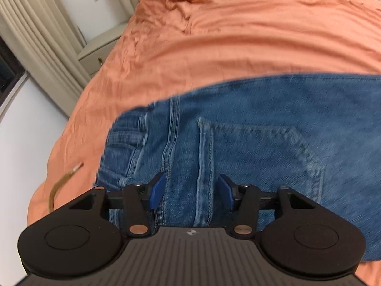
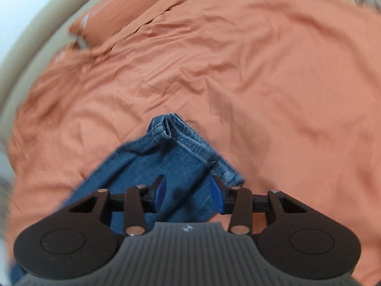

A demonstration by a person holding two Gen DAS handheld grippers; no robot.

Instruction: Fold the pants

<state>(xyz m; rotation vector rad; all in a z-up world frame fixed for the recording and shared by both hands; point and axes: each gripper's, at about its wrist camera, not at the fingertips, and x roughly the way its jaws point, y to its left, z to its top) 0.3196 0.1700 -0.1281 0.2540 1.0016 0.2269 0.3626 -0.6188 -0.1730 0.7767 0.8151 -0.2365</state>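
Observation:
Blue denim pants (image 1: 250, 128) lie on an orange bed sheet (image 1: 214, 47). In the left wrist view I see the waist end with a back pocket (image 1: 257, 152) and a belt loop. My left gripper (image 1: 191, 190) is open just above the denim, its blue pads either side of the pocket's edge seam. In the right wrist view the pants' leg hems (image 2: 166, 131) lie bunched and stacked. My right gripper (image 2: 188, 194) is open over the leg fabric (image 2: 152, 164), holding nothing.
The orange sheet (image 2: 238, 59) covers the whole bed, with a pillow (image 2: 114, 14) at the far end. A beige nightstand (image 1: 97, 52) and curtains (image 1: 35, 35) stand left of the bed. A tan cord (image 1: 59, 183) hangs at the bed's left edge.

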